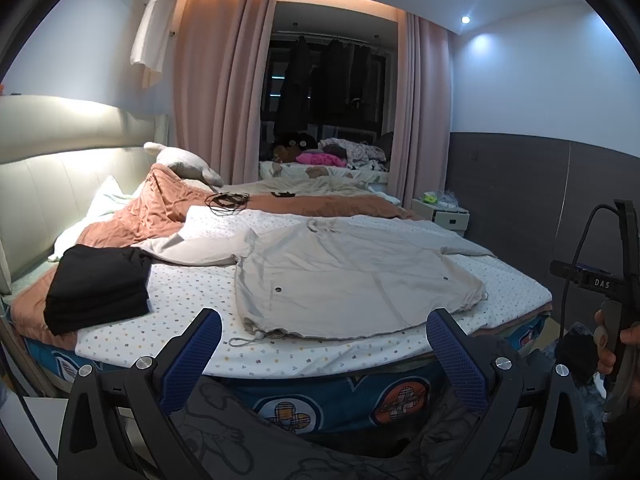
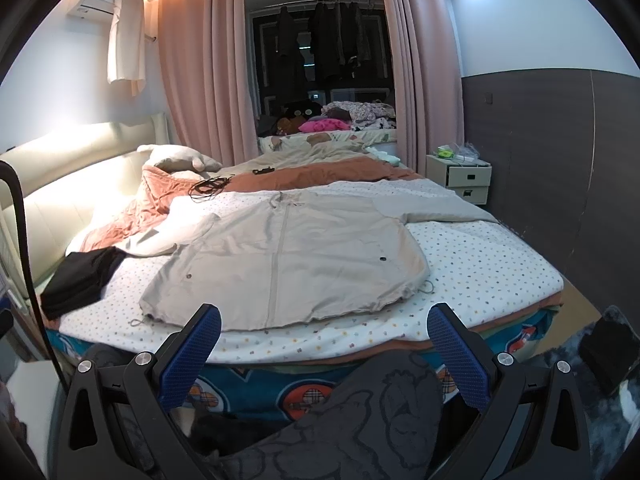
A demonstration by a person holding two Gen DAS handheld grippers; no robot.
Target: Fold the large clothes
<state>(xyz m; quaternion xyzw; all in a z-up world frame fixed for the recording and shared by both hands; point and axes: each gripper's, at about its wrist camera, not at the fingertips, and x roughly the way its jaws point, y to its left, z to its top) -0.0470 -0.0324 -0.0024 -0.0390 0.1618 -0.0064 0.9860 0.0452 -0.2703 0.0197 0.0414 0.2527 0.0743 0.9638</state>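
A large beige jacket (image 1: 344,276) lies spread flat, front up, on the dotted white sheet of the bed (image 1: 192,300), hem toward me, sleeves out to both sides. It also shows in the right wrist view (image 2: 288,268). My left gripper (image 1: 324,336) is open and empty, held off the bed's near edge in front of the hem. My right gripper (image 2: 324,332) is open and empty, also short of the near edge. The right gripper's handle shows at the right edge of the left wrist view (image 1: 616,312).
A folded black garment (image 1: 96,288) lies at the bed's left, seen too in the right wrist view (image 2: 76,280). A rust-coloured blanket (image 1: 160,208), a pillow and black cables (image 1: 226,200) lie behind the jacket. A white nightstand (image 2: 460,176) stands at the right wall.
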